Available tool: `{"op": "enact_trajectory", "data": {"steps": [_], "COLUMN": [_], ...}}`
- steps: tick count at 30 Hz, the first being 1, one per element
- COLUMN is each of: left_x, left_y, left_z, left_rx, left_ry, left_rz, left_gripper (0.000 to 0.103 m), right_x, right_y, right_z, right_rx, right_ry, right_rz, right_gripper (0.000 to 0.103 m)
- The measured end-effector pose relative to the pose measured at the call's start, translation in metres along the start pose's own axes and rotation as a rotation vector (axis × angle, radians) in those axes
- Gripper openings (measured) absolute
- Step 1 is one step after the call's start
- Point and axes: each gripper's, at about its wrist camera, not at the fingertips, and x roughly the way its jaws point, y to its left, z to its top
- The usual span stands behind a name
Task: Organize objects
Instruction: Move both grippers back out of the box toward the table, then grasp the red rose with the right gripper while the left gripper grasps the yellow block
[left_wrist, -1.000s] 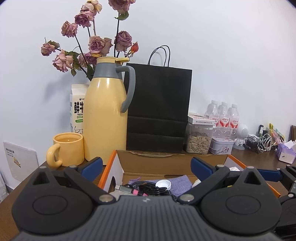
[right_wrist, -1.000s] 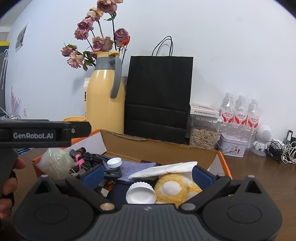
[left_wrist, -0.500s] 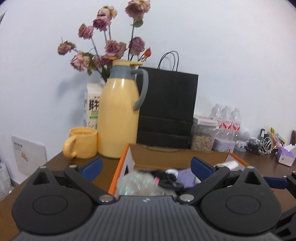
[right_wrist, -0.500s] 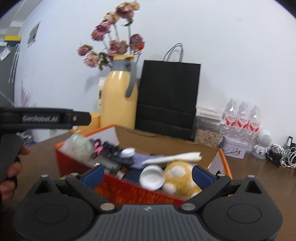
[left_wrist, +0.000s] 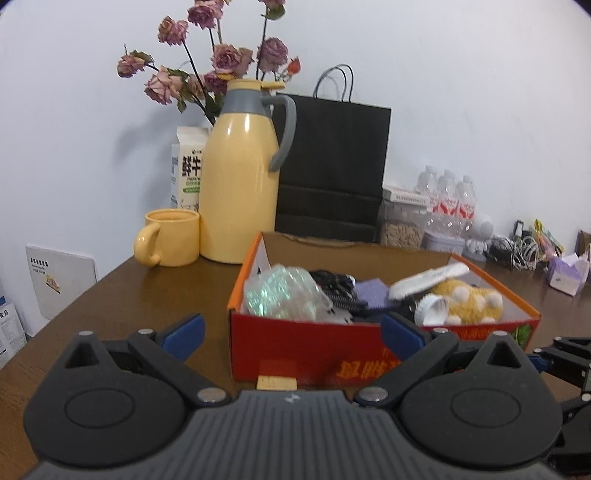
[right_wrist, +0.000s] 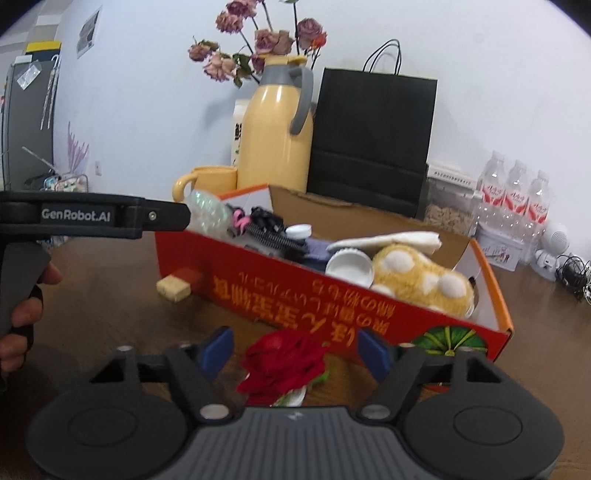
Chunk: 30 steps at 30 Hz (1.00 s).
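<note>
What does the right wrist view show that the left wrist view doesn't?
Only the right wrist view shows the red rose lying between the open right hand-held gripper fingers, whose jaws have just been closing, untouched, and the person's hand. Only the left wrist view shows the purple tissue pack. Both show the red box, yellow jug, black bag and small tan block.

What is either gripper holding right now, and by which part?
Nothing is held. The right gripper has been closing around the red rose, its pads not touching the bloom. The left gripper is open and empty.
</note>
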Motion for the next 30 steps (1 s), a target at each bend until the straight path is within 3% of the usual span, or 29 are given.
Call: {"op": "enact_trajectory", "data": {"steps": [5, 11, 21, 22, 26, 30], "left_x": [0.003, 0.009, 0.017, 0.018, 0.021, 0.021], "left_y": [-0.005, -0.009, -0.012, -0.013, -0.023, -0.031], "left_z": [-0.006, -0.01, -0.015, -0.016, -0.022, -0.028], "left_rx": [0.024, 0.039, 0.062, 0.073, 0.125, 0.141], "left_ry": [0.033, 0.075, 0.14, 0.155, 0.215, 0.249], "left_rz": [-0.016, -0.034, -0.044, -0.058, -0.125, -0.195], "left_gripper": [0.103, 0.103, 0.103, 0.1, 0.072, 0.066], "right_x": [0.001, 0.006, 0.007, 0.008, 0.011, 0.012], "right_y": [-0.004, -0.006, -0.02, -0.023, -0.037, -0.042], "right_z": [-0.002, -0.003, -0.005, -0.005, -0.007, -0.008], "right_rx": [0.03, 0.048, 0.147, 0.168, 0.259, 0.295], "right_ry": [0.017, 0.041, 0.041, 0.042, 0.048, 0.047], "right_rz": [0.022, 0.048, 0.112, 0.121, 0.162, 0.17], "right_gripper": [0.05, 0.041, 0.036, 0.036, 0.036, 0.035]}}
